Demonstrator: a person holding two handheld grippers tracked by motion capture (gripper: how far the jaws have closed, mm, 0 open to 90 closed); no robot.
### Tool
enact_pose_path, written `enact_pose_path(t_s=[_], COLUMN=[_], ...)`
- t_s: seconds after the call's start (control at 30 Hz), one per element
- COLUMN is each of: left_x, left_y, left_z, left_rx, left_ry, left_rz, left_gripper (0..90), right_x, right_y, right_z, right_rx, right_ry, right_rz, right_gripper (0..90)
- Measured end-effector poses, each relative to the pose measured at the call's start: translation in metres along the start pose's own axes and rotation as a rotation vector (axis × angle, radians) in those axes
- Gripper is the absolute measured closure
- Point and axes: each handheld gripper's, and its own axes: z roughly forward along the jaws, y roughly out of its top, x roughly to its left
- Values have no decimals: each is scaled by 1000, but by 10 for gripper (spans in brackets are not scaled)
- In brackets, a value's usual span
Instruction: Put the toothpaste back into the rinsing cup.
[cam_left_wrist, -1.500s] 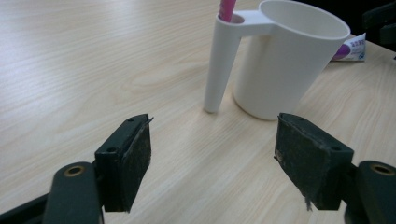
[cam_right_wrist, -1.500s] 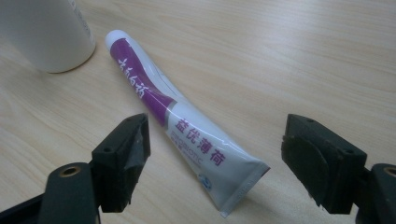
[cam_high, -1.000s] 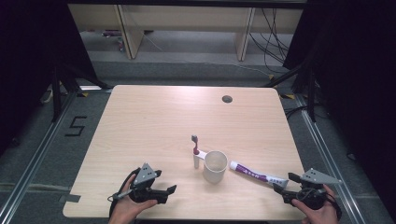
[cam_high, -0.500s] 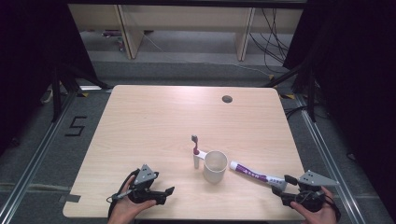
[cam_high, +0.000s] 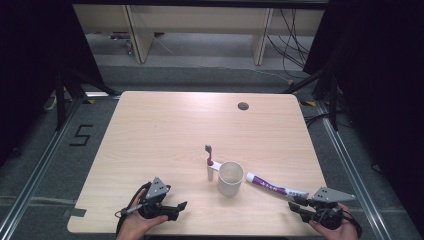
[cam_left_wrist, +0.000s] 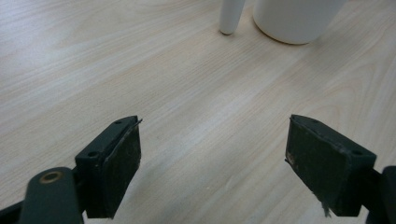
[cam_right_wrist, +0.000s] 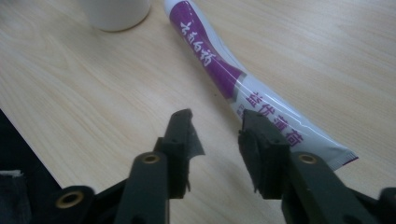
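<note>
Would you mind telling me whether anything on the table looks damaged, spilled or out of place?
Nothing is spilled. The toothpaste tube lies flat beside the white cup, slightly bent along its length. The toothbrush stands upright against the cup instead of inside it. The right gripper has frayed pad edges; its jaws have just been closing, with nothing between them.

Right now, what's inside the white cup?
From the high view, the white cup looks empty: only its pale inner wall shows, and the very bottom is hidden. The toothbrush stands beside it, and the toothpaste tube lies outside too.

Black jaws, grey three-cornered plates
</note>
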Motion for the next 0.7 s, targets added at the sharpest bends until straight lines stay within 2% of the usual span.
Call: enact_pose_path(t_s=[0.03, 0.07, 0.1, 0.13, 0.17, 0.27, 0.43, 0.5, 0.53, 0.57, 0.7], left_x=[0, 0, 1, 2, 1, 2, 2, 2, 2, 2, 3], left_y=[0, 0, 0, 0, 0, -1, 0, 1, 1, 1, 1], left_z=[0, 0, 0, -1, -1, -1, 0, 0, 0, 0, 1], left_rx=[-1, -1, -2, 5, 0, -1, -1, 4, 2, 5, 4], left_ry=[1, 1, 3, 14, 6, 8, 12, 10, 16, 20, 11], left_rz=[1, 1, 3, 12, 6, 8, 15, 18, 17, 19, 18], left_gripper=[176, 176, 176, 176, 178, 181, 195, 194, 194, 195, 195], right_x=[0, 2, 0, 0, -3, 0, -4, -4, -3, -5, -10], right_y=[0, -1, -2, -2, -2, -3, -3, -3, -3, -4, -3], right_z=[1, 1, 2, 2, 3, 4, 7, 7, 7, 9, 10], right_rx=[8, 25, 30, 30, 38, 49, 53, 55, 65, 63, 58], right_ry=[13, 14, 17, 17, 1, 8, -6, -9, -4, -5, -24], right_rz=[10, 43, 22, 22, -11, 15, -31, -28, 2, -20, -55], right_gripper=[692, 711, 731, 731, 752, 760, 772, 772, 772, 773, 775])
